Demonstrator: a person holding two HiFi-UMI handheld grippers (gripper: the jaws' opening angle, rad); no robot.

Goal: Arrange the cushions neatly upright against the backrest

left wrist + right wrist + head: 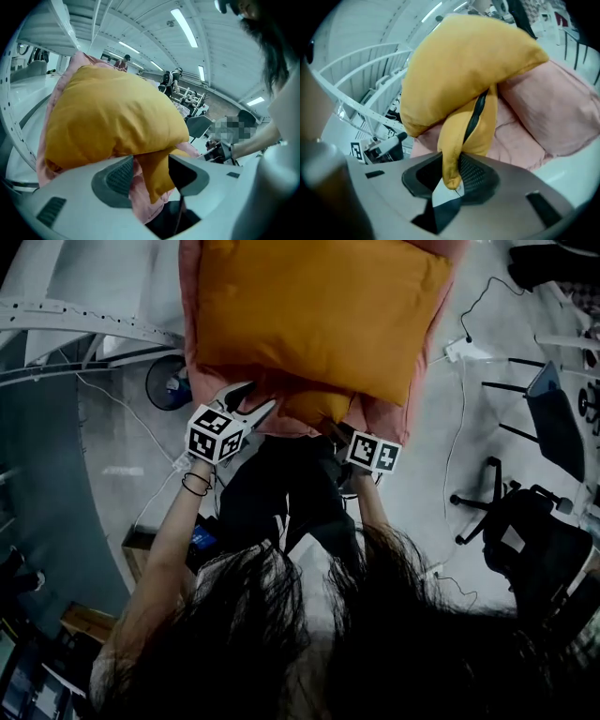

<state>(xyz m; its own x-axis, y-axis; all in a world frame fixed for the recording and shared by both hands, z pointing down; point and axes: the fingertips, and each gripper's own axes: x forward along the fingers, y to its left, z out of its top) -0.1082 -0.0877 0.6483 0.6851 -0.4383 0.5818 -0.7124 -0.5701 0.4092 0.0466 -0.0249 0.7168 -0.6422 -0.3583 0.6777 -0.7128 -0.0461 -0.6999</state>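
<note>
Both cushions are up in the air right now, and neither is set against a backrest. No view shows a backrest at all, so by my reading the arranging is all left to do.

The left tongs point(251, 404) are clenched on a hanging corner of the orange cushion point(319, 315), and a fold of the pink cushion point(543, 108) is bunched in the same bite. The right tongs point(453, 171) are clamped on the orange cushion's other near corner, right at the end of its dark zipper, with the fabric pinched tight between the pads.

The orange cushion hangs between the two grips on the near side, puffed out and slightly creased. The pink one lies flat behind it on the far side, touching it, with its edges showing on the left and right.

The count is one orange cushion and one pink cushion, so two in all, and two tongs, both loaded. What remains, as I judge it, is to carry the pair over, stand each upright and square them up side by side.
</note>
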